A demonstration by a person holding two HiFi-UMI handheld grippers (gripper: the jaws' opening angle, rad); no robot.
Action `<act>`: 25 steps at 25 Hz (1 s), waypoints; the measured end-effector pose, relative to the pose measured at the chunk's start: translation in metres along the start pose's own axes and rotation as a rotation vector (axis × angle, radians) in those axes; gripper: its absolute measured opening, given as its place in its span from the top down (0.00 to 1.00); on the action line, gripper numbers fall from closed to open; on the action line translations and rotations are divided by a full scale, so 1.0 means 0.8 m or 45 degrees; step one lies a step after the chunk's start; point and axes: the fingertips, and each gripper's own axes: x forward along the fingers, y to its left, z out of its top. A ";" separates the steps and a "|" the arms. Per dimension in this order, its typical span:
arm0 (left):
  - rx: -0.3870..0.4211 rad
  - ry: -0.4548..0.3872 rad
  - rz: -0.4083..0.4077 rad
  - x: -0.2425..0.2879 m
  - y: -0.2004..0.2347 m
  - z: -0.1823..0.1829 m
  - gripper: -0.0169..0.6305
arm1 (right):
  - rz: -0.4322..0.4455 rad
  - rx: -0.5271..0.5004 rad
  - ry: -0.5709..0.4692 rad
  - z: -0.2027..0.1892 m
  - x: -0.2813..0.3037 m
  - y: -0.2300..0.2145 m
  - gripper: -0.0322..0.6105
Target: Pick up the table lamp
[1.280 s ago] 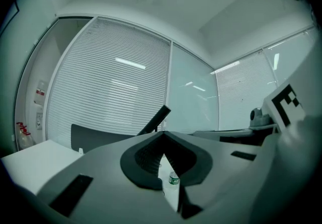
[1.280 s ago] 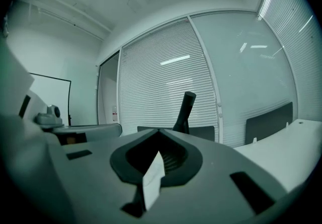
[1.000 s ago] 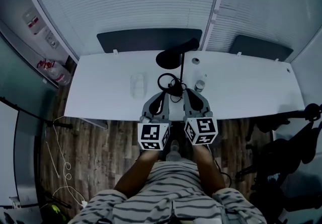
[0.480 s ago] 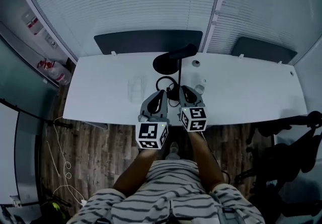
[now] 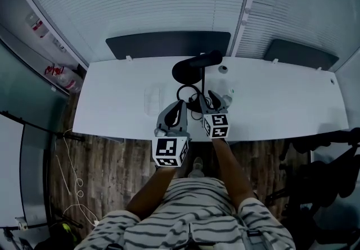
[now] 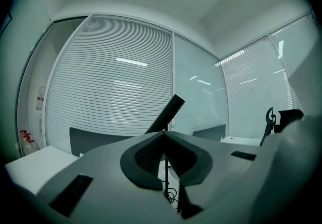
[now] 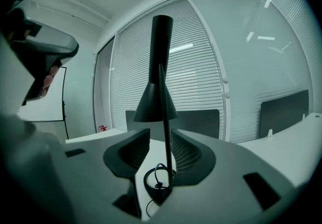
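Observation:
The black table lamp stands on the white table (image 5: 112,91), with a thin stem (image 5: 202,79), a cone shade (image 5: 189,67) and a ring base (image 5: 188,94) with a cord coiled in it. My right gripper (image 5: 209,97) is at the stem. In the right gripper view its jaws (image 7: 161,132) are opening, and the stem (image 7: 166,142) rises between the pads, apart from both, above the base (image 7: 157,183). My left gripper (image 5: 181,106) hovers just left of the base. Its jaws (image 6: 163,135) are shut and empty, with the lamp head (image 6: 167,113) beyond.
A clear glass (image 5: 152,97) stands left of the lamp. A small bottle (image 5: 225,96) and a round cap (image 5: 223,68) are to its right. Dark panels (image 5: 169,44) and window blinds back the table. A black chair (image 5: 315,170) stands on the right.
My right gripper has moved forward and down over the table edge, up to the lamp stem. The left gripper has crept forward a little.

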 end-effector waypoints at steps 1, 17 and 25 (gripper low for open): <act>0.005 -0.001 0.006 0.001 0.000 -0.001 0.97 | 0.004 0.005 -0.003 -0.004 0.004 -0.003 0.76; 0.028 0.041 -0.015 0.028 -0.003 -0.019 0.97 | 0.079 -0.021 -0.033 -0.016 0.058 -0.022 0.84; 0.046 0.047 -0.026 0.032 -0.006 -0.026 0.97 | 0.120 -0.071 -0.011 -0.011 0.058 -0.022 0.88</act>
